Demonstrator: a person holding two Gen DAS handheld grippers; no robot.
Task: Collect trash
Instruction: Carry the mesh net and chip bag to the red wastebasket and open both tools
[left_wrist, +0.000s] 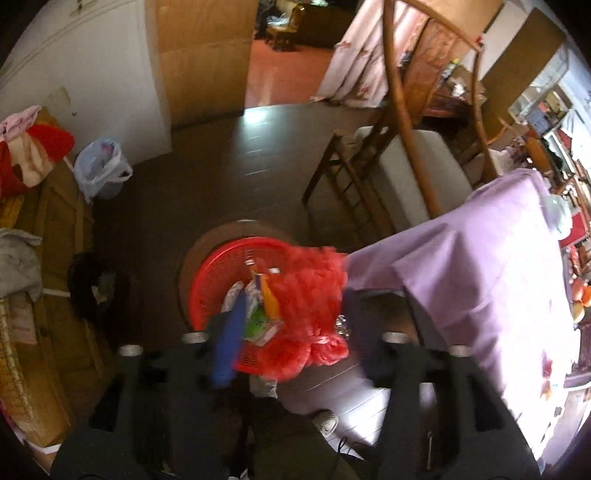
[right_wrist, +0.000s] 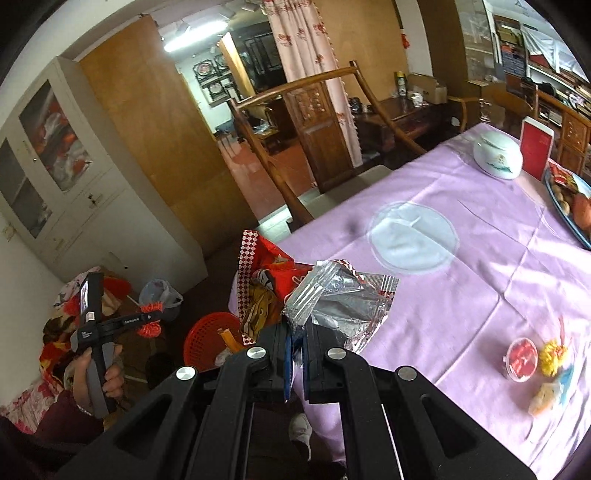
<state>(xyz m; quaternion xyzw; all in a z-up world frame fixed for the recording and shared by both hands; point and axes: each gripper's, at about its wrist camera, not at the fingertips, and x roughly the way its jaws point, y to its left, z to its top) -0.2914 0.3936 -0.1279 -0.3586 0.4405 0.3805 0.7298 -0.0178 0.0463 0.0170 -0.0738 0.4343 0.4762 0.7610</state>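
Observation:
A red plastic basket (left_wrist: 221, 269) stands on the floor beside the table, with several wrappers lying in it. My left gripper (left_wrist: 295, 317) hangs over it, open. A crumpled red plastic bag (left_wrist: 314, 291), blurred, sits loose between its fingers, apart from the blue left pad (left_wrist: 225, 350). The right wrist view shows the same gripper (right_wrist: 147, 317), held by a hand, with the red bag at its tips above the basket (right_wrist: 207, 336). My right gripper (right_wrist: 297, 332) is shut on a torn snack wrapper (right_wrist: 332, 295), red outside and silver foil inside, at the table's near corner.
The table has a purple cloth (right_wrist: 480, 266). On it lie a clear round lid (right_wrist: 413, 236), a white bowl (right_wrist: 496, 157), a red box (right_wrist: 535, 147), a food plate (right_wrist: 569, 199), a small red-lidded cup (right_wrist: 521, 360) and candy wrappers (right_wrist: 552, 354). A wooden chair (left_wrist: 399, 147) stands close by, and a bagged bin (left_wrist: 101, 173) sits by the wall.

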